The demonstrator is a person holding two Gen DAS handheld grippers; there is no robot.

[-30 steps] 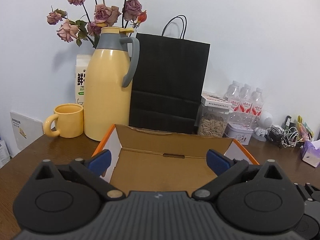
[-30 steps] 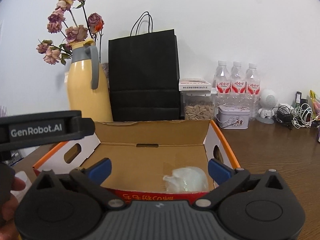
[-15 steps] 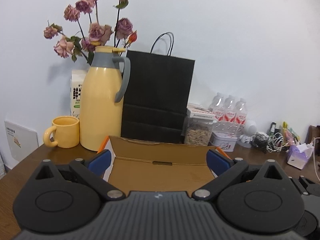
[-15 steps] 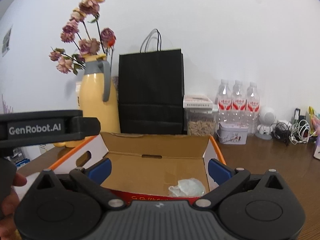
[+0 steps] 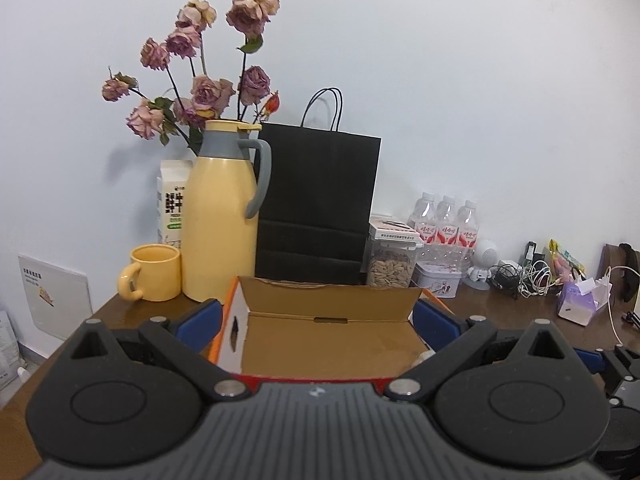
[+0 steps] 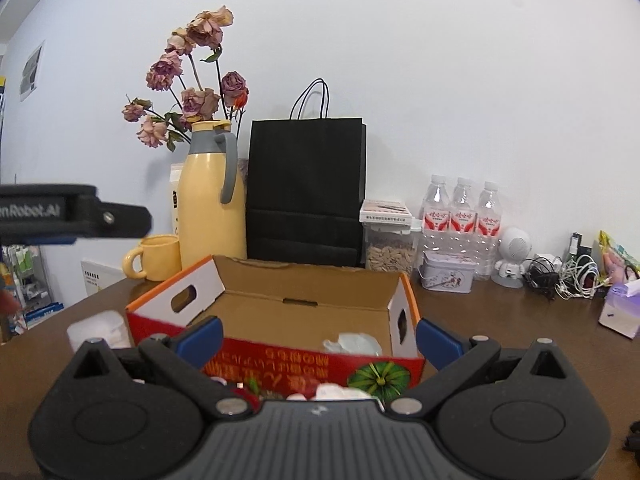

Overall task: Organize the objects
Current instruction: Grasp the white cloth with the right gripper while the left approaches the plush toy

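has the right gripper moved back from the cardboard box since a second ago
Yes. The right gripper has pulled back and up: the cardboard box looks smaller, its red printed front now shows, and the black paper bag behind also looks smaller.

left gripper [image 5: 316,320] – black ribbed body, blue pads [image 5: 200,316], silver screws; side marking perhaps "genrobot.ai".

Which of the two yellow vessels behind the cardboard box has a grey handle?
The tall yellow jug has it; the short yellow mug beside it has a yellow handle.
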